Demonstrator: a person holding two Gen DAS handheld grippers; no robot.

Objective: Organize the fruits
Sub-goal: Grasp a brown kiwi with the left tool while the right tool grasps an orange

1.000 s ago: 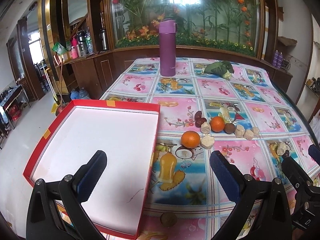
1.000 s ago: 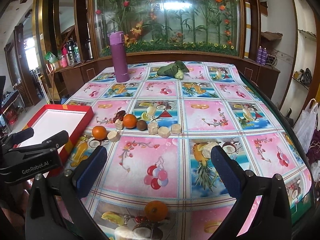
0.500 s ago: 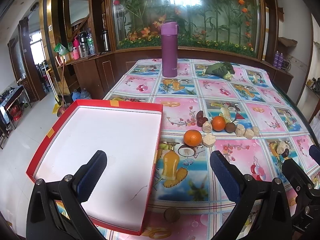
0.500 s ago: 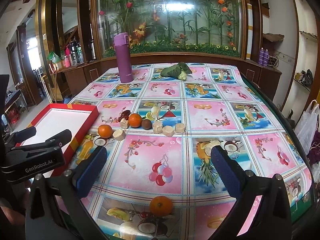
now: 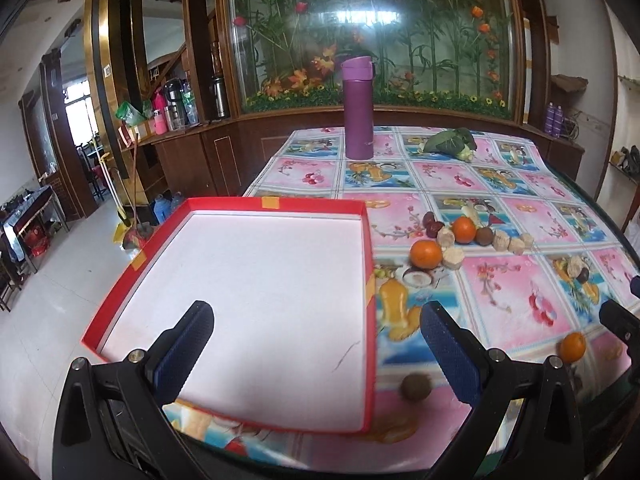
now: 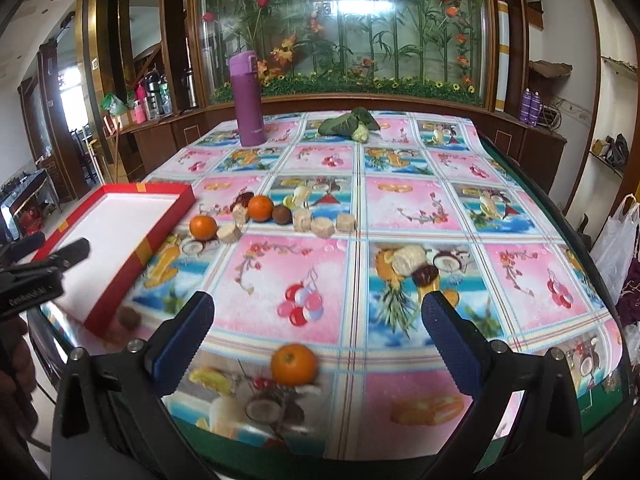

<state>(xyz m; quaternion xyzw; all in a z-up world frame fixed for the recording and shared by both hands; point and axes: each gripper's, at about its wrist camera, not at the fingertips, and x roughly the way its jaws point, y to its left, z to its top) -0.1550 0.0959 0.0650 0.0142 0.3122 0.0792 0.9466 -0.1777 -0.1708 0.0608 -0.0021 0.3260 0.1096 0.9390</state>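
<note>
A red box with a white inside [image 5: 256, 284] [image 6: 116, 220] lies at the table's front left, holding nothing. My left gripper [image 5: 316, 344] hovers open over its near right part. Beside the box's near right corner sits a brown fruit [image 5: 416, 387] [image 6: 129, 317]. An orange [image 6: 294, 364] [image 5: 572, 346] lies near the front edge, between the open fingers of my right gripper [image 6: 316, 340]. Mid-table is a row of two oranges [image 6: 203, 227] [image 6: 260, 208], dark red fruits [image 5: 431, 224], a brown fruit [image 6: 281, 214] and several beige chunks [image 6: 322, 227].
A purple flask [image 6: 248, 100] stands at the far side, with a leafy green vegetable [image 6: 348, 124] to its right. The flowered tablecloth [image 6: 400, 200] covers the table; its front edge is just below both grippers. A white plastic bag [image 6: 618, 248] hangs off the right.
Both grippers have pulled back and risen, so the box, the near orange and the near brown fruit now sit higher in view. Nothing was grasped.
</note>
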